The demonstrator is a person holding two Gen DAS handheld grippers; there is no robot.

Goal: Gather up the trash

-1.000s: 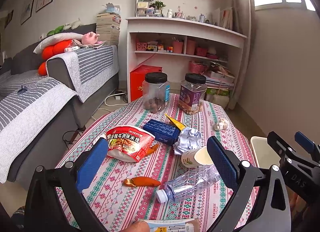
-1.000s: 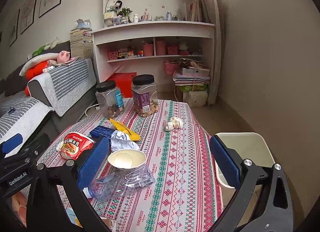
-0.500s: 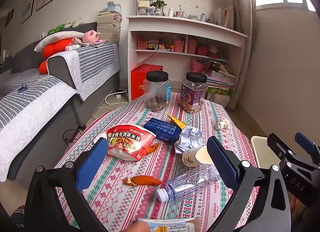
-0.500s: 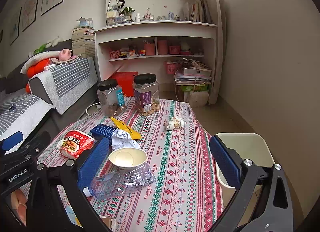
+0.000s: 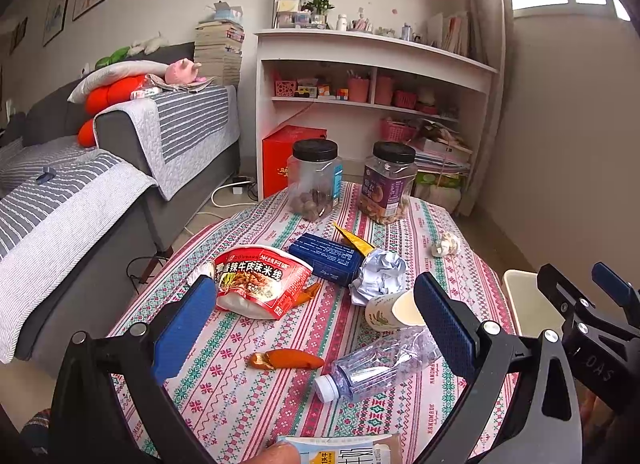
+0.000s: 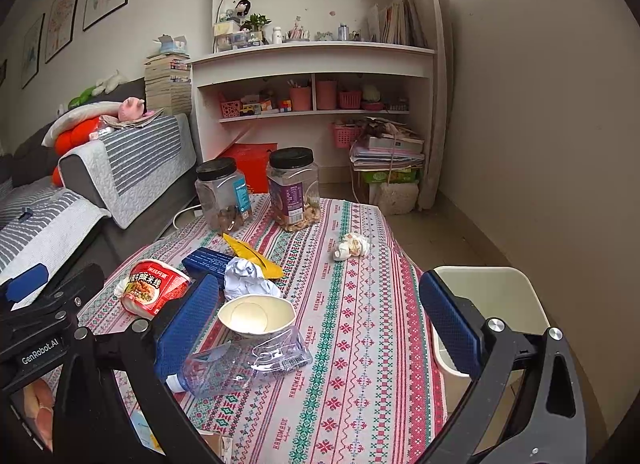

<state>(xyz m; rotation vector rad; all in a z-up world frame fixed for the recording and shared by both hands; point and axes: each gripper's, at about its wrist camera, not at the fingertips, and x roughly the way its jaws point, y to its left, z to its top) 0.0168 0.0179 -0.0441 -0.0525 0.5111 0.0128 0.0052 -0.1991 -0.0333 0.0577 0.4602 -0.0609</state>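
— Trash all over the table (image 6: 360, 344) yet; the bin (image 6: 486, 288) on the right looks empty.
— Both grippers?
— Left gripper (image 5: 316, 328) and right gripper (image 6: 316, 328) gape wide, holding nothing.
— Count?
— One noodle cup (image 5: 260, 280), one blue box (image 5: 326, 258), one foil ball (image 5: 378, 274), one paper cup (image 6: 256, 314), one bottle (image 6: 244, 364), one orange wrapper (image 5: 288, 360), one far wad (image 6: 352, 246). Two jars (image 6: 294, 188) stand far.
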